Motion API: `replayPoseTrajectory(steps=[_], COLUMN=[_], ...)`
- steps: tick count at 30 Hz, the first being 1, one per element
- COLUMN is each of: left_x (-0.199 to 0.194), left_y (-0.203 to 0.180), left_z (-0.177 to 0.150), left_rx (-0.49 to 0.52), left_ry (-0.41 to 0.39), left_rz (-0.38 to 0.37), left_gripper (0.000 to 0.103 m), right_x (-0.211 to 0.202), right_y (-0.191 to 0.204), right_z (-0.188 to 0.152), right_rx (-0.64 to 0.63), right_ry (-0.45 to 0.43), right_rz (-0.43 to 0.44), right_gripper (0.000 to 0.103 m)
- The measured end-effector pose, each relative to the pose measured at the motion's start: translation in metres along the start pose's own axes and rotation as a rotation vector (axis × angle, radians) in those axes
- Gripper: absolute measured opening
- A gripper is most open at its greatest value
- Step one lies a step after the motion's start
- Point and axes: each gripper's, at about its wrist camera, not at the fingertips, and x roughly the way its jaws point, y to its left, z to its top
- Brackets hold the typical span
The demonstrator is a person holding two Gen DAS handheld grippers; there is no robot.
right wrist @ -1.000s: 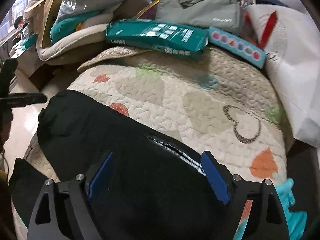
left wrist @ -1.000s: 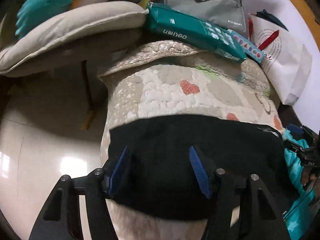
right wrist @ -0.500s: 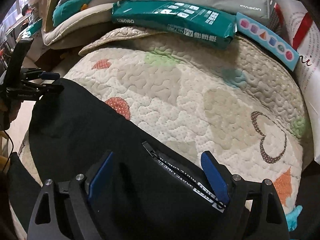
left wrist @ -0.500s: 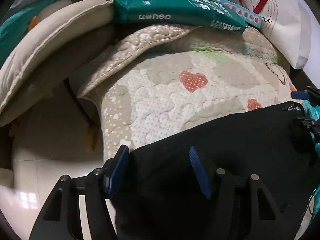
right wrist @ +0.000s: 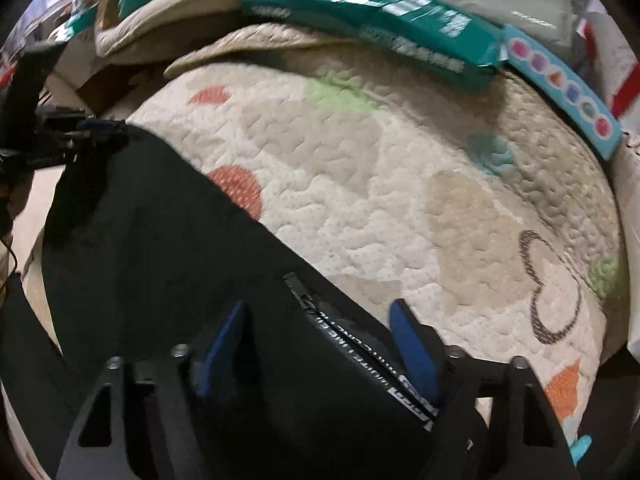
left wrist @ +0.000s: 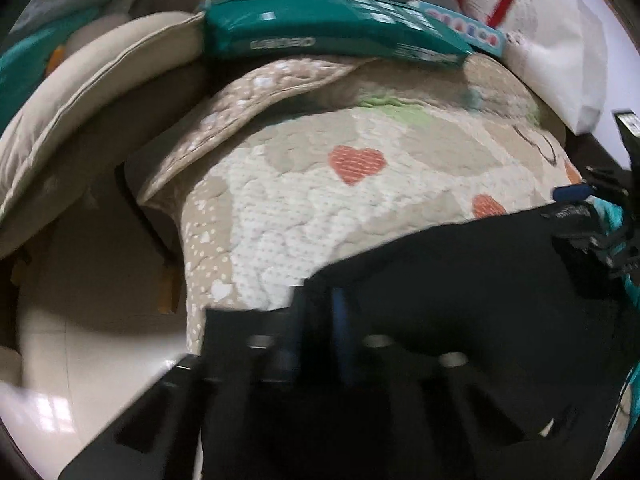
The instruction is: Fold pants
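Black pants [left wrist: 460, 292] lie on a quilted heart-print blanket [left wrist: 320, 208]; they also show in the right wrist view [right wrist: 168, 232], with a zipper and printed tape [right wrist: 360, 344]. My left gripper [left wrist: 316, 332] has its blue pads close together on the pants' left edge, blurred. It shows at far left in the right wrist view [right wrist: 96, 132], pinching the fabric corner. My right gripper [right wrist: 320, 348] is open, its pads straddling the zipper end of the pants. It shows at the right edge of the left wrist view [left wrist: 580, 216].
A teal pack [right wrist: 368, 36] and a blue toy box [right wrist: 568, 84] lie at the blanket's far edge. A beige cushion [left wrist: 88, 112] is at left, a white paper bag [left wrist: 560, 52] at right. Tiled floor [left wrist: 92, 320] lies below left.
My left gripper has closed from open onto the pants' edge. Both views have moved in closer over the pants; the right gripper stays open.
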Motion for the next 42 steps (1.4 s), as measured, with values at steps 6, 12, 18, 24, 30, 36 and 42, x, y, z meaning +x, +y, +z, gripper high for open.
replayPoseTrajectory(steps=[6,12,18,24,30,36,42], left_x=[-0.02,-0.063,-0.129,-0.191,-0.208,-0.217,-0.218], left_y=[-0.017,-0.026,-0.036,-0.067,-0.095,-0.112,-0.123], left_z=[0.004,0.003,-0.018,-0.08,-0.158,-0.201,-0.218], left_rx=[0.057,0.048,0.037,0.041,0.012,-0.061,-0.028], left_ry=[-0.019,-0.087,-0.179,-0.239,-0.176,-0.142,-0.127], left_rz=[0.038,0.063,0.079,0.079,0.085,0.061,0.129], left_gripper=[0.007,0.007,0.007,0.007,0.007,0.007,0.007], right_x=[-0.017,-0.058,-0.111,-0.152,-0.158,-0.163,-0.187], right_y=[0.015,0.03,0.066,0.107,0.141,0.163,0.123], right_z=[0.0,-0.008,-0.038,-0.098,-0.161,-0.196,-0.21], right_rx=[-0.006,-0.018,-0.077,-0.061,-0.005,0.002,0.23], right_ry=[-0.02,-0.062,-0.091,-0.105,-0.062,-0.028,-0.136], right_rz=[-0.025,-0.092,-0.16,-0.152,-0.099,-0.079,-0.081], right_gripper=[0.023,0.021,0.021,0.02,0.001,0.002,0.1])
